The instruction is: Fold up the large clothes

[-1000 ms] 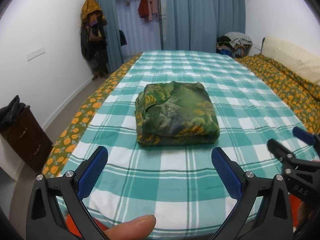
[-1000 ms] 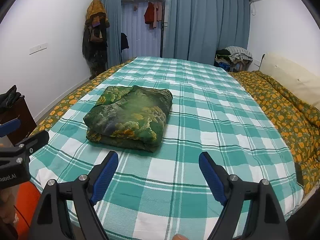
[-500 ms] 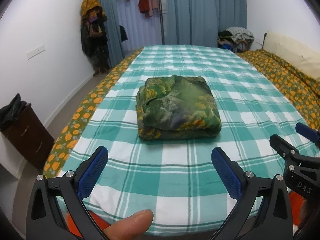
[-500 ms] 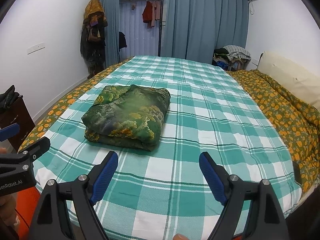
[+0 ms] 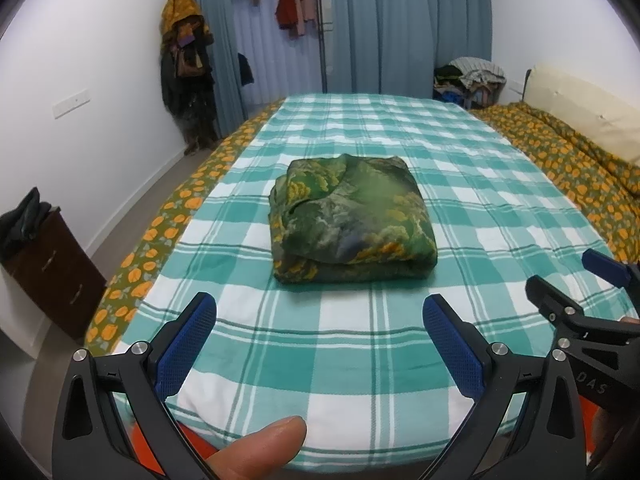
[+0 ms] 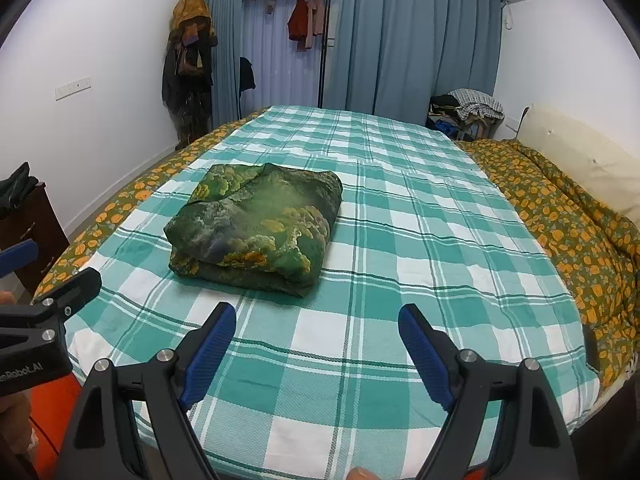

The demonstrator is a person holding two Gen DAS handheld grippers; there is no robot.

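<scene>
Claws (image 5: 320, 332) gape above checked bed (image 5: 360, 360)

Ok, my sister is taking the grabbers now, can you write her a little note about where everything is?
Left tool: open, holding nothing, hovering over the near edge of the bed.
Right tool: open, holding nothing, beside it.
The green patterned garment lies folded in a compact bundle on the green checked sheet, touching neither tool.
Done: the folding looks finished.
Left: maybe tidy the bundle's looser left edge; otherwise, probably nothing.
</scene>
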